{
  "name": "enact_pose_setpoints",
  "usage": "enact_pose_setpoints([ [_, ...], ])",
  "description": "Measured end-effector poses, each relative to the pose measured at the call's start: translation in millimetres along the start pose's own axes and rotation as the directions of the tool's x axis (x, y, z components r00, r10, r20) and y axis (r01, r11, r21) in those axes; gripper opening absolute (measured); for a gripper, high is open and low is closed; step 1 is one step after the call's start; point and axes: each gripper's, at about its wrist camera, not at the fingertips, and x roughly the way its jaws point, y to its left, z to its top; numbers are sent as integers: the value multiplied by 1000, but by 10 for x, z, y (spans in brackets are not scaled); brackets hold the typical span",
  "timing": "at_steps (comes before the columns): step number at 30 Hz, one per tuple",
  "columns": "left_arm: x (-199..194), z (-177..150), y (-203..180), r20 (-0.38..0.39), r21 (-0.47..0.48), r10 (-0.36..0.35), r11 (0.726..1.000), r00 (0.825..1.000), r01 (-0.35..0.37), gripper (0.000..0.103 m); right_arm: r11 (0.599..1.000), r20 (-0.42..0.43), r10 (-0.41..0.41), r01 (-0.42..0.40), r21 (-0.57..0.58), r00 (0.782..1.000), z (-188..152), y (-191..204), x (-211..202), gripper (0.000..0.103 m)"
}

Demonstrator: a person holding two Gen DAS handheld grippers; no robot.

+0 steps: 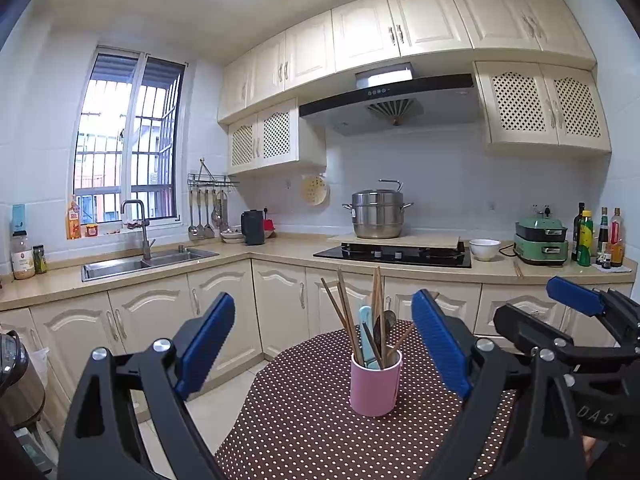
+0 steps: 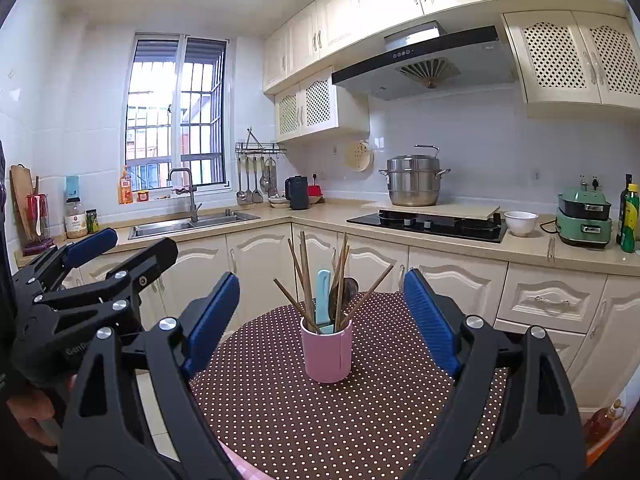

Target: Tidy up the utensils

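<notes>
A pink cup (image 1: 375, 385) stands upright on a round table with a brown polka-dot cloth (image 1: 304, 420). It holds several wooden chopsticks (image 1: 344, 316), a light blue handled utensil (image 1: 367, 332) and a dark spoon. My left gripper (image 1: 324, 344) is open and empty, held short of the cup, which shows between its blue pads. My right gripper (image 2: 320, 316) is open and empty, framing the same cup (image 2: 326, 354) and chopsticks (image 2: 306, 276). Each gripper shows in the other's view: the right one (image 1: 560, 312) and the left one (image 2: 104, 256).
Kitchen counter (image 1: 280, 248) runs behind the table with a sink (image 1: 148, 262), a hob (image 1: 394, 255) with a steel pot (image 1: 377, 214), a white bowl (image 1: 484, 249), a green cooker (image 1: 541, 242) and bottles (image 1: 600, 236). Ladles hang on a wall rack (image 1: 208, 208).
</notes>
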Motion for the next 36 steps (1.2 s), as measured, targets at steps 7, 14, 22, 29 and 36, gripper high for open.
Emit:
enact_pose_setpoints([
  [7, 161, -6, -29, -17, 15, 1, 1000, 1000, 0, 88, 1000, -21, -1, 1, 0, 1000, -1, -62, 137, 83],
  [14, 297, -5, -71, -25, 17, 0, 1000, 1000, 0, 88, 1000, -32, 0, 0, 17, 999, 9, -123, 241, 83],
  [22, 438, -32, -92, -35, 9, 0, 1000, 999, 0, 88, 1000, -40, -5, 6, 17, 999, 16, -177, 355, 83],
  [29, 571, -71, -96, -49, 14, 4, 1000, 999, -4, 88, 1000, -54, 1, 1, 30, 999, -18, -210, 494, 83],
  [36, 650, -83, -94, -57, 10, 0, 1000, 998, 1, 88, 1000, -64, 1, 1, 29, 998, -36, -218, 562, 83],
])
